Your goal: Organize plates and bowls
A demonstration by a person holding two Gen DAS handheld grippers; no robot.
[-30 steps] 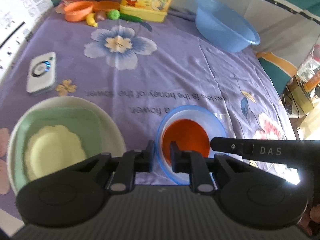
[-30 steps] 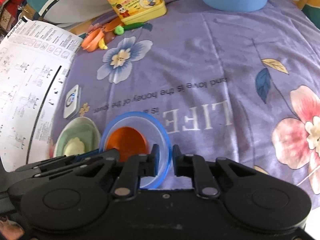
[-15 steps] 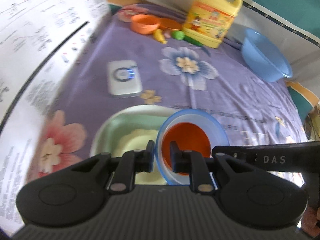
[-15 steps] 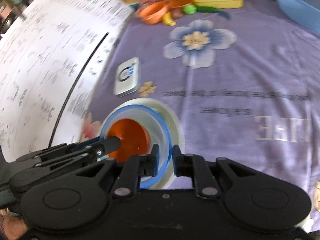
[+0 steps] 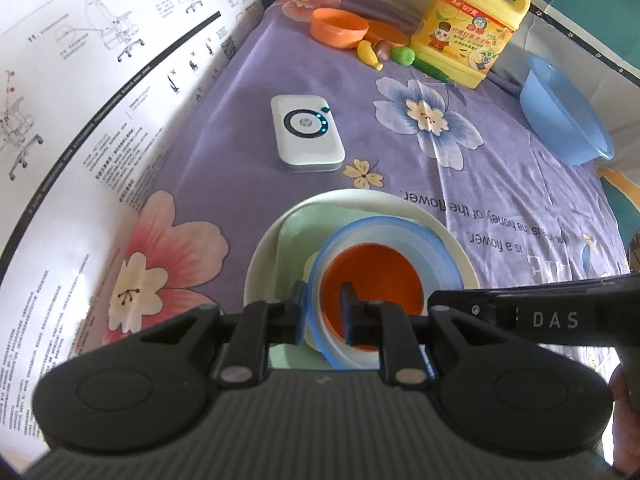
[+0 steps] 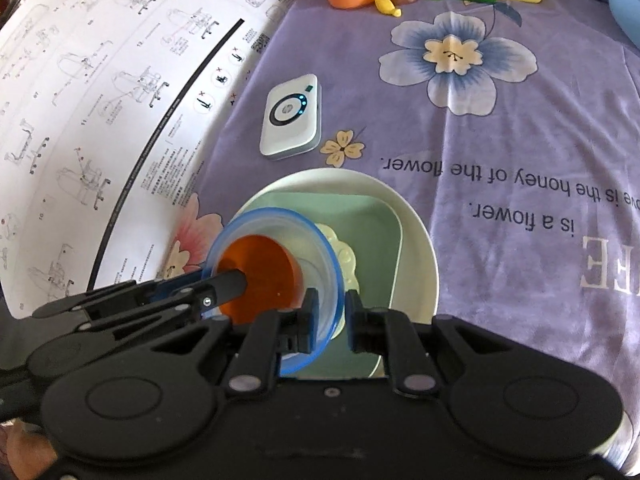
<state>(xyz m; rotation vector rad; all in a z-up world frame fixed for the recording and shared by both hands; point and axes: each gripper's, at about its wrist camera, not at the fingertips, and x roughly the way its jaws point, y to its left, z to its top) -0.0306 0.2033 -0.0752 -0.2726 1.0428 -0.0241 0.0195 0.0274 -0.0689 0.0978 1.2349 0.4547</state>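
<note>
We find the left hand-held gripper [image 5: 324, 312] with its jaws drawn close, one finger [image 5: 298, 312] outside and one inside the rim of the blue-rimmed bowl [image 5: 384, 236], pinching its wall. The right hand-held gripper [image 6: 330, 322] grips the same bowl [image 6: 276, 220] at the opposite side of the rim, its left finger [image 6: 308, 320] inside, the right one outside. In the right wrist view the left unit reaches in from the lower left. Skin of a hand shows at the frame edge [image 5: 624, 432].

A blue-rimmed bowl [image 5: 384, 276] with an orange bowl [image 5: 372, 280] inside is tilted above a green plate [image 6: 372, 220], which lies in a white plate [image 6: 420, 256].
</note>
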